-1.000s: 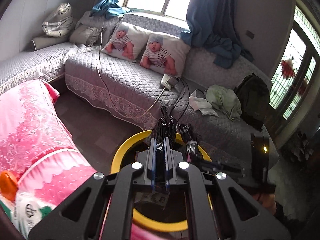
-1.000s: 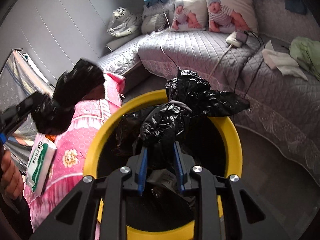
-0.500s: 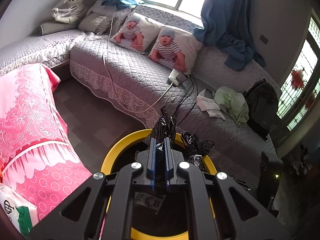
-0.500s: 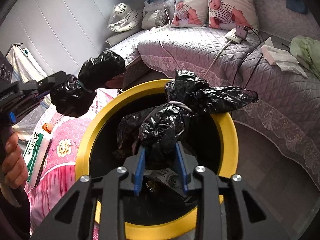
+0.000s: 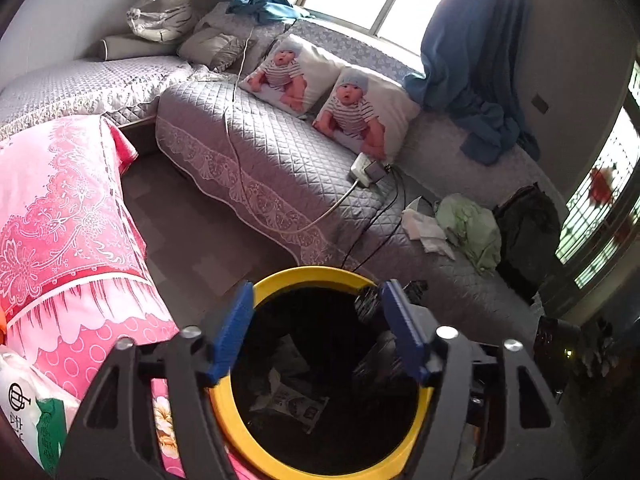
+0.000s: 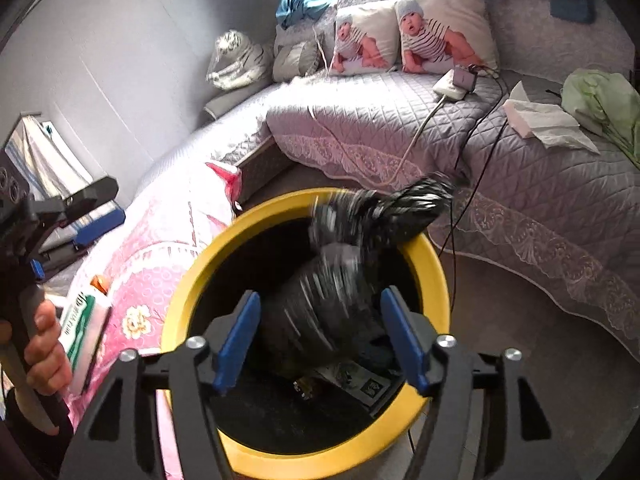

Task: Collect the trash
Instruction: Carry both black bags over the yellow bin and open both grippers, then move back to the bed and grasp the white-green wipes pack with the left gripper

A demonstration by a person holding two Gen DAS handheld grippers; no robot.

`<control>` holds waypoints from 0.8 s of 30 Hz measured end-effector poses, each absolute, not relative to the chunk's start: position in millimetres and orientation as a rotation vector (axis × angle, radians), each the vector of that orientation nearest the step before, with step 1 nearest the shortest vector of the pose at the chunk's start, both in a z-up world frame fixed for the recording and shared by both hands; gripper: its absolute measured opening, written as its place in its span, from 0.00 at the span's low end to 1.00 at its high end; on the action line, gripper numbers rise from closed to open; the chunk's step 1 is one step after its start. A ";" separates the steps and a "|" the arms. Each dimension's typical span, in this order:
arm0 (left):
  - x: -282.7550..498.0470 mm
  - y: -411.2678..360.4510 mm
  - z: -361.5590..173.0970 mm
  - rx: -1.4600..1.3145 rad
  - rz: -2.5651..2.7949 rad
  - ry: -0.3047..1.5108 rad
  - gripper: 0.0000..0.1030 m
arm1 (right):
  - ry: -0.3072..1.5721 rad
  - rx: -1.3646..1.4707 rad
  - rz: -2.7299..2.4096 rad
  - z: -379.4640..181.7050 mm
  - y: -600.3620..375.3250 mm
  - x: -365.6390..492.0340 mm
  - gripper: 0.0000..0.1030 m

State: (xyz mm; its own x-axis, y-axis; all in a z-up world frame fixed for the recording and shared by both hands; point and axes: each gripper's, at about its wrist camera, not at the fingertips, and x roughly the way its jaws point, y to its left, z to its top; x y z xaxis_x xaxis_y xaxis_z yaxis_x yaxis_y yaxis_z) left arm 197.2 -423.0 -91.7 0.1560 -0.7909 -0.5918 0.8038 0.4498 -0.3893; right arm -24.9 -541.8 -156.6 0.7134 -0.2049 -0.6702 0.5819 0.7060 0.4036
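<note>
The bin [image 6: 434,264] stands directly below the right gripper [image 6: 320,336], with the trash bag [image 6: 332,304] inside it between the fingers. The sofa [image 6: 540,200] lies beyond; the covered desk [image 6: 168,248] sits left.

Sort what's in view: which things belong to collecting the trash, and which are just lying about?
Job: yellow bin; black bag dropping in, blurred; left gripper and right gripper, jaws just opened.

Lying about: baby pillows; charger; tissues; green cloth; pink cover.

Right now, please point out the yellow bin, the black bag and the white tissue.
yellow bin [image 6: 434,280]: right wrist view, right rim.
black bag [image 6: 332,304]: right wrist view, blurred middle.
white tissue [image 6: 540,120]: right wrist view, centre.
</note>
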 end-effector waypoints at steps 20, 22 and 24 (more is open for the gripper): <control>243.7 -233.3 -4.1 -0.130 -0.965 0.504 0.92 | 0.620 0.649 -0.382 -134.3 -511.9 -9.0 0.76; 253.0 -189.7 -0.2 -0.148 -0.920 0.478 0.92 | 0.632 0.633 -0.347 -131.7 -502.5 2.0 0.77; 258.9 -151.6 1.2 -0.163 -0.887 0.464 0.92 | 0.645 0.622 -0.320 -130.5 -493.0 12.9 0.78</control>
